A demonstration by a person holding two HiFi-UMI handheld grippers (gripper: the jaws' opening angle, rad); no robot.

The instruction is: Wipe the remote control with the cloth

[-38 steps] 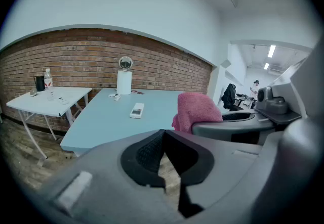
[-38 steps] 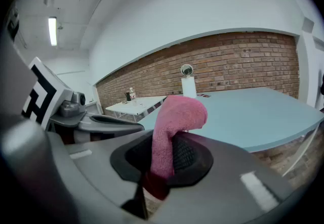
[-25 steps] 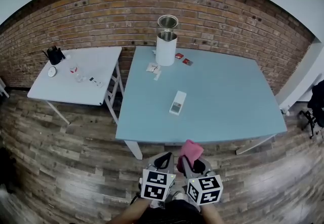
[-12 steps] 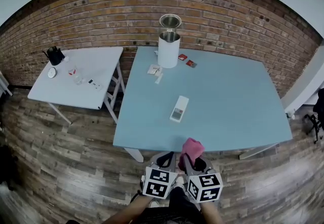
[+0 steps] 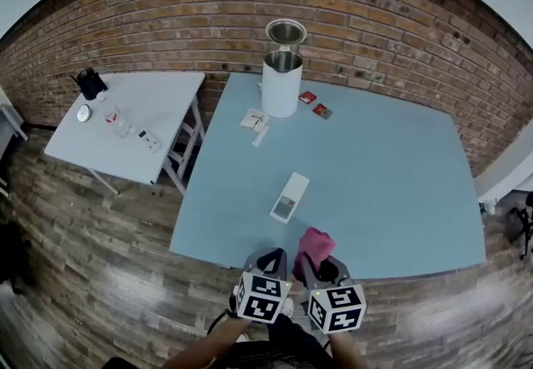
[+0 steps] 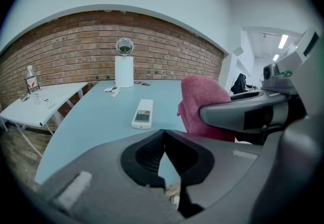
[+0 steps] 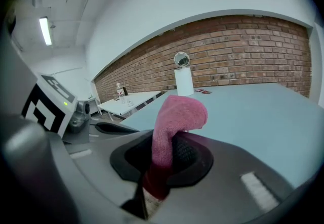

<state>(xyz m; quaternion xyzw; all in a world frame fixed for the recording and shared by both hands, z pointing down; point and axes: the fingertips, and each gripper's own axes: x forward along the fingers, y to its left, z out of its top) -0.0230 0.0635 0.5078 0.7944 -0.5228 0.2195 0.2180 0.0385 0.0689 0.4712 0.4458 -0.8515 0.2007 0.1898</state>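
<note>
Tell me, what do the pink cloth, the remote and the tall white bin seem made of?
Pink cloth: probably terry or microfibre; fuzzy nap, floppy fold. Remote control: likely white plastic, smooth, matte. White bin: painted metal or plastic, hard to tell; its raised lid shines like steel.

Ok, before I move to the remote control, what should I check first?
1. Right gripper clamps the cloth: ok.
2. Left gripper is empty: ok, jaws together, nothing between them.
3. The remote control lies flat on the blue table: ok.
4. Table between cloth and remote control is bare: ok.
5. Cloth touches remote control: not ok, they are apart.
6. Where the remote control is dirty: cannot tell.
</note>
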